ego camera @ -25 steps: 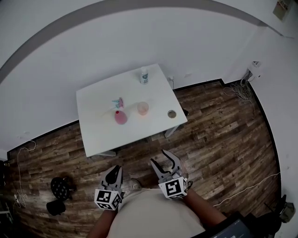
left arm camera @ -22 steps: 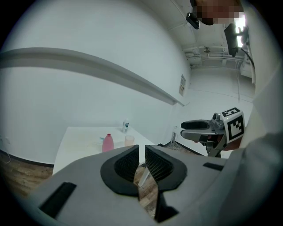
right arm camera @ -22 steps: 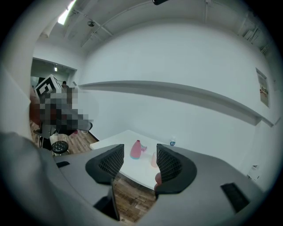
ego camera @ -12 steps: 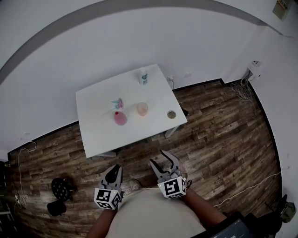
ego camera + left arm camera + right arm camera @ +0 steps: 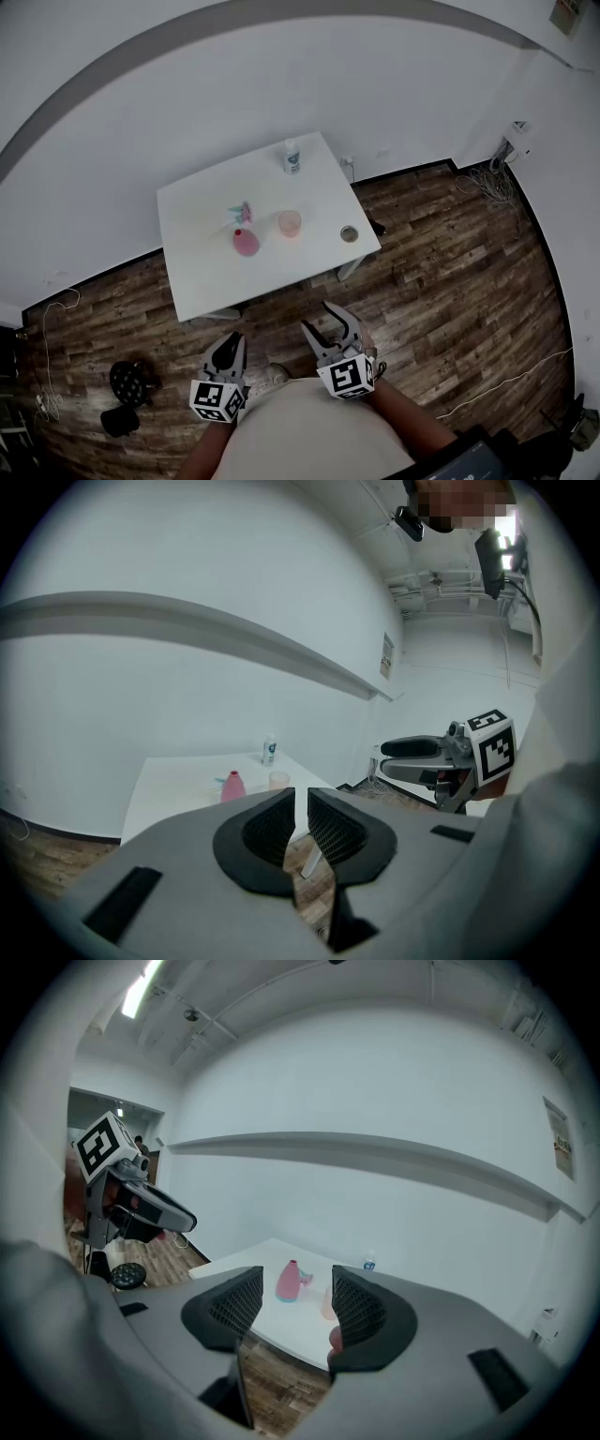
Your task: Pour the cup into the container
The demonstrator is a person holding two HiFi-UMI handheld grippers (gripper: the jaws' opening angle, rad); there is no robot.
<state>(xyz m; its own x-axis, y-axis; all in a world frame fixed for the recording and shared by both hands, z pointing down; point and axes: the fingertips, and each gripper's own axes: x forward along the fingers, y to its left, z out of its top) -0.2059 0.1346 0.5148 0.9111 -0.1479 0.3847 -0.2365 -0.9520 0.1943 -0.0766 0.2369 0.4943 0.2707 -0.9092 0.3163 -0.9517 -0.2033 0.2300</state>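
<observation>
1. Cup (image 5: 289,222): translucent, pinkish, upright near desk (image 5: 202,272) centre. Fill level can't be read at this range.
2. Pink flask-shaped vessel (image 5: 246,242): just left of cup, apart from it, upright. Probably the container. A small round pot (image 5: 349,233) near the desk's right edge is the alt. candidate; which one is meant isn't settled.
3. Other items: small teal/pink object (image 5: 240,212) behind the flask, white bottle (image 5: 292,157) at the far edge.
4. Left hand-held gripper (image 5: 232,339): jaws drawn together to a thin slit, nothing between them. Held low over the wood floor (image 5: 441,281), close to the person's body, well apart from desk.
5. Right hand-held gripper (image 5: 315,315): jaws apart, nothing clamped; the desk items show through the gap. Also over the floor, aimed toward desk.
6. Step in hand (judgement): neither gripper is at the cup. Layout fits 2 stages: cup waiting for pickup, or cup set back upright after pouring. Pics don't separate them.
7. Next move: not settled. Any grip on the cup needs jaws wider than its body, and the cup kept upright until over the container's mouth.
</observation>
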